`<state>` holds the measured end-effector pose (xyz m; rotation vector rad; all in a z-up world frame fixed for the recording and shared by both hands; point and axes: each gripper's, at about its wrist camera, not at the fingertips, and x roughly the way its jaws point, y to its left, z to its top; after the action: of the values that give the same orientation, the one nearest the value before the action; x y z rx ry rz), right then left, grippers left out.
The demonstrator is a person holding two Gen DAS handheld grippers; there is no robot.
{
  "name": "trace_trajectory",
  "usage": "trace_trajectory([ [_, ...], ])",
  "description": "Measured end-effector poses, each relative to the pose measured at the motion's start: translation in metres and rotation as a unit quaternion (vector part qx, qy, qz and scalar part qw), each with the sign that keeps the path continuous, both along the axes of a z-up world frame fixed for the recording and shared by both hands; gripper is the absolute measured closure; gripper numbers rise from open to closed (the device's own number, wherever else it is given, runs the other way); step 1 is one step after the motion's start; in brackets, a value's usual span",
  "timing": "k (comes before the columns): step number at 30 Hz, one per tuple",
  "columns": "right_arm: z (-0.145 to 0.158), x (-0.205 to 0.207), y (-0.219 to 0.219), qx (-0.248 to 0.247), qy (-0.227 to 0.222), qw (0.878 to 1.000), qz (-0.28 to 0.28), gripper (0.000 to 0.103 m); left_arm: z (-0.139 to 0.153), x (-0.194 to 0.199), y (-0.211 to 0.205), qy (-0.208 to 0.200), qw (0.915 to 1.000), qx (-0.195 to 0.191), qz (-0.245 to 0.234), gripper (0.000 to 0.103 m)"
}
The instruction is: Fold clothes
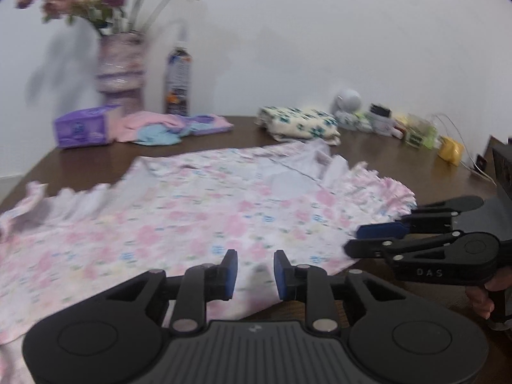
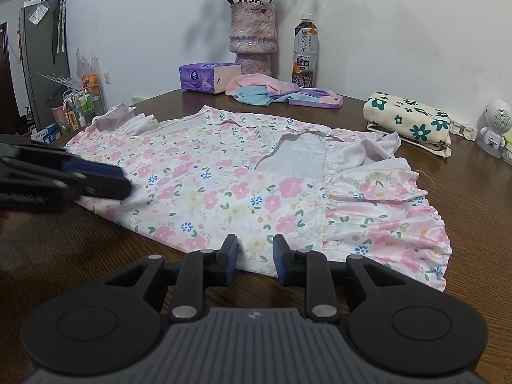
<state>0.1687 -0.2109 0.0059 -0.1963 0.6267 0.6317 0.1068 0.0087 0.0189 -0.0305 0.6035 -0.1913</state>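
Pink floral dress [image 2: 243, 179] flat on brown wooden table [image 2: 80, 256], long axis left-right, ruffled hem toward right, collar end left. Left gripper [image 1: 255, 270] spread over near edge. Right gripper [image 2: 255, 256] spread at near edge, nothing pinched.

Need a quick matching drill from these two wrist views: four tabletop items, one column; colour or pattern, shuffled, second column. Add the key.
Items:
1. tissue box
2. floral dress
3. folded cloth bundle
4. vase

Descriptions:
A. cream with dark teal flowers
B. mottled pink-purple, holding flowers
C. purple, one white end
D. white with pink flowers, spread flat

Pairs: 1-C, 2-D, 3-A, 4-B
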Motion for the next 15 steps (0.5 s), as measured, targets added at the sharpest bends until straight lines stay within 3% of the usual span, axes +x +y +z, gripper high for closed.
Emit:
trace_trajectory([
  [4, 0.000, 0.000, 0.000, 0.000, 0.000, 1.000, 0.000, 0.079, -0.013, 0.013, -0.015, 0.020, 0.9996, 0.018, 0.006, 0.080],
  [15, 0.000, -0.003, 0.000, -0.002, 0.000, 1.000, 0.002, 0.078, -0.017, 0.006, -0.017, 0.014, 0.9992, 0.037, -0.006, 0.080],
])
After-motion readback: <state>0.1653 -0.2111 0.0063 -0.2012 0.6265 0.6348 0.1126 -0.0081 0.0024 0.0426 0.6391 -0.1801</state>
